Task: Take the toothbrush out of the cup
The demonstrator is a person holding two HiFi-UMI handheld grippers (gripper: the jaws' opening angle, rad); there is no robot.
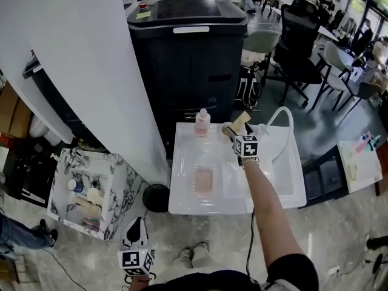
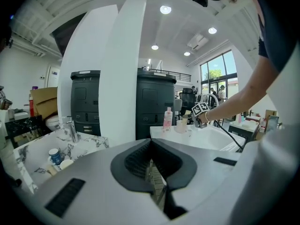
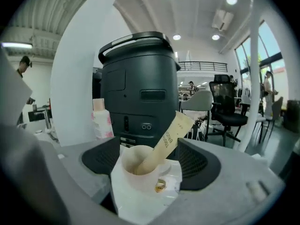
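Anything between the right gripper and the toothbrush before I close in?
Nothing visible. The right gripper has its open jaws either side of the cup, and the wrapped toothbrush leans out between them. The pink bottle stands off to the left.

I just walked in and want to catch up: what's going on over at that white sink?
A person is working with two handheld tools. The right tool is stretched out over the white sink unit, its jaws apart on either side of a cup. The cup holds a paper-wrapped toothbrush, which leans out over the rim. Nothing is gripped yet. The left tool hangs low by the person's side, jaws together and empty.
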